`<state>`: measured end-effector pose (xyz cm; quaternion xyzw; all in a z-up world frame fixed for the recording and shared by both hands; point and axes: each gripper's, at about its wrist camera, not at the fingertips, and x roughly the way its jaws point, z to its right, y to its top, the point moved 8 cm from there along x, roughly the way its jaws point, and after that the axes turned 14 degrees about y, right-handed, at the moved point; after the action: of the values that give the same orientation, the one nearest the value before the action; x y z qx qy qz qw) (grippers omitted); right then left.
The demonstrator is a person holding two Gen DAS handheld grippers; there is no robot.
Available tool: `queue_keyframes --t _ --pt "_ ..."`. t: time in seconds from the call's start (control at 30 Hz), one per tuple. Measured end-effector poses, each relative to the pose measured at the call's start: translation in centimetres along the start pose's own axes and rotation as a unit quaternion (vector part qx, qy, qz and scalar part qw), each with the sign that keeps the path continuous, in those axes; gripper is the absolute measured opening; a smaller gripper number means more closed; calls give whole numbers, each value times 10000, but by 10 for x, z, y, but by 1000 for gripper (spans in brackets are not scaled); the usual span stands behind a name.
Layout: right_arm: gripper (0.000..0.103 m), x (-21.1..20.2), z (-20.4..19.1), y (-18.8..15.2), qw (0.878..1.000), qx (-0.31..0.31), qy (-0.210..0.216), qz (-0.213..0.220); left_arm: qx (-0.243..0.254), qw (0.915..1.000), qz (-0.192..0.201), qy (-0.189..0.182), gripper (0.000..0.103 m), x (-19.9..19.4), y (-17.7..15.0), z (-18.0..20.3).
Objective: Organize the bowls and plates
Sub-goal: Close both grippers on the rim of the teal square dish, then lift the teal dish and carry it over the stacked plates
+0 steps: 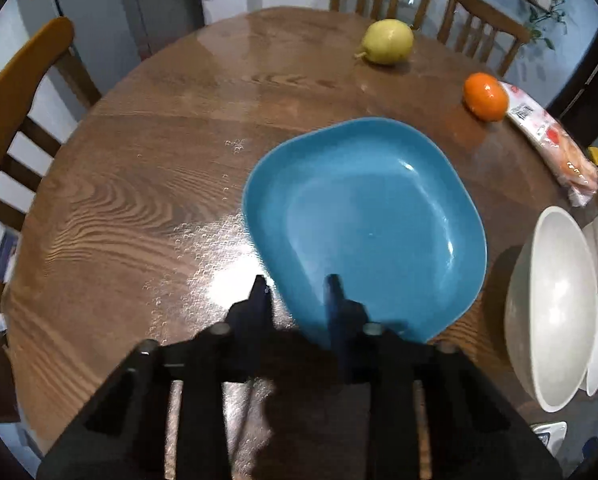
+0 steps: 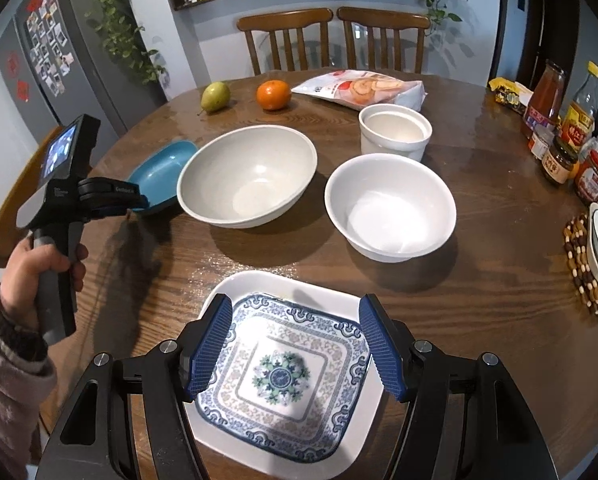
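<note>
At the bottom of the right wrist view, the right gripper (image 2: 297, 346) hovers with its jaws spread wide, above a blue-patterned square plate (image 2: 283, 376) that sits inside a white square plate (image 2: 215, 436) on the wooden tabletop (image 2: 479, 280); the pads touch nothing. Beyond them stand two empty bowls: a grey bowl (image 2: 247, 176) left of centre and a white bowl (image 2: 391, 206) to its right, with a white ceramic pot (image 2: 395, 132) behind the white bowl. At the left edge a hand (image 2: 39, 268) holds the left gripper (image 2: 139, 200), which bites the near rim of a blue plate (image 2: 163, 172), tilted and just beside the grey bowl. In the left wrist view that gripper (image 1: 297, 284) is clenched on the blue plate (image 1: 363, 220), one finger under the rim and one above it. Farthest back lie a pear (image 2: 215, 96), an orange (image 2: 273, 95) and a snack bag (image 2: 363, 88)
</note>
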<state>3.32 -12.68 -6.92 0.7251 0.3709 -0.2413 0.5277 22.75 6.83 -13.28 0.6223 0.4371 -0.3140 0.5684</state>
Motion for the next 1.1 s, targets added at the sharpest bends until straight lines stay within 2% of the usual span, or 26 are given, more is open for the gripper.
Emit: queue_keyframes --t 0.1,0.17,0.23,0.57,0.8,0.9,1.03,1.1 --pt "67 3 -5 2 9999 -102 28 -5 282 9995 19 -154 21 -3 -3 2" --pt "67 4 -9 3 9999 -131 92 24 418 9990 21 -164 16 -5 -8 2" --pt "67 4 -12 2 9997 -131 196 43 525 9985 20 -175 16 -7 -14 -1" --pt "67 14 -35 -2 9968 -180 766 -154 1317 9908 -7 -298 16 -33 -77 -20" --pt "67 41 -69 -6 9908 -362 1213 -477 1487 9879 -104 -437 16 -52 -127 -33" --pt "67 57 -89 -2 9875 -629 1345 -536 1474 9880 -123 -451 16 -54 -136 -40" --pt "66 83 -109 4 9846 -966 1272 -715 1438 9882 -146 -503 16 -56 -145 -46" --pt "62 97 -117 7 9831 -1067 1244 -810 1413 9885 -141 -523 16 -56 -146 -50"
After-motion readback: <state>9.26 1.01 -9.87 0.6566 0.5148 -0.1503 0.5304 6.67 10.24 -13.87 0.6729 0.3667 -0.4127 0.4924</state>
